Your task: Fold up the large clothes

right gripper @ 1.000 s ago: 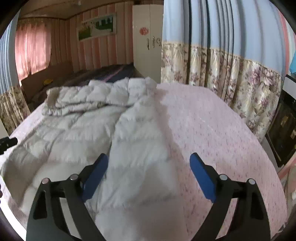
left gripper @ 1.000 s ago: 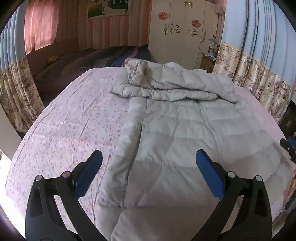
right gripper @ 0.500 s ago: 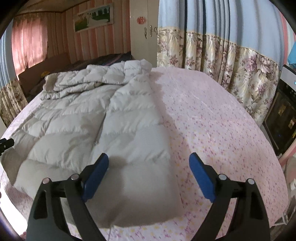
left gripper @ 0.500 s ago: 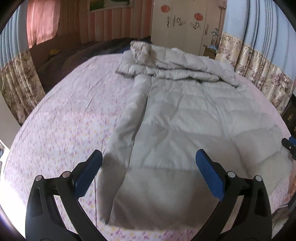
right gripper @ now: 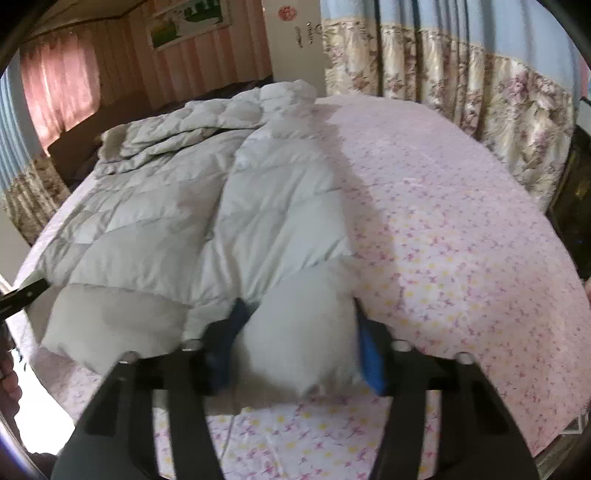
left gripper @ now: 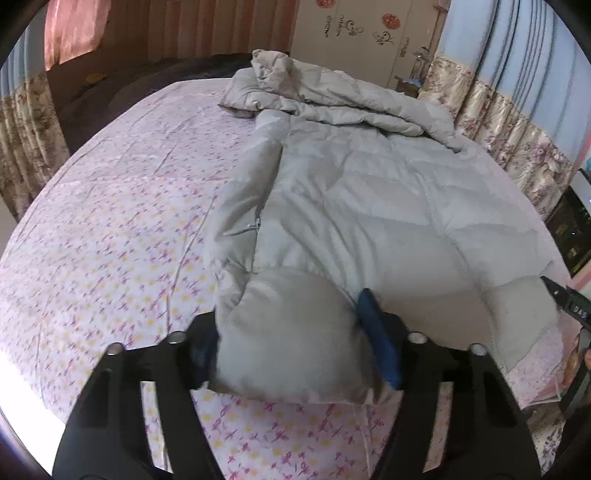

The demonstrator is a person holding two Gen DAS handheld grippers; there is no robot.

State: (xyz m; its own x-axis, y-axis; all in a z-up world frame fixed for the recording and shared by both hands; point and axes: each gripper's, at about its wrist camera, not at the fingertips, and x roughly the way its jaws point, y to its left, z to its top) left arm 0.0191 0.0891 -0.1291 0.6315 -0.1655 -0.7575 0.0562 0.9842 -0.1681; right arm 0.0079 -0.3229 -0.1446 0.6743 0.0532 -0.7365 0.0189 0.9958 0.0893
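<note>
- While closing, left claw (left gripper: 295,354) at the near hem of the grey down coat (left gripper: 354,206), a puffed corner of padding bunched between its blue pads (left gripper: 380,350), both pads pressed into the fabric.
- Likewise closing, right claw (right gripper: 295,343) on the coat's (right gripper: 192,221) other near hem corner, a plump fold of fabric squeezed between its blue pads (right gripper: 369,354).
- Spread lengthwise over the bed (left gripper: 110,240), coat with hem nearest the cameras and collar end farthest.
- At the coat's far end, hood and upper part rumpled into a heap (left gripper: 325,96), folds piled on one another.
- Beside the coat's left edge in the left wrist view, a sleeve lying along the body, a small zipper pull (left gripper: 251,227) showing at the seam.
- Under the coat, pink floral sheet (right gripper: 443,240) covering the bed, bare on both sides of the coat and in front of the hem.
- Beyond the coat's far end, a white wardrobe (left gripper: 354,33) with red and black stickers, striped pink wall beside it.
- To the right of the coat, floral-bordered blue curtains (right gripper: 461,66) hanging along the bed's side.
- At the coat's right hem corner in the left wrist view, tip of the other black claw just visible at the frame edge; same in mirror in the right wrist view at the left edge.
</note>
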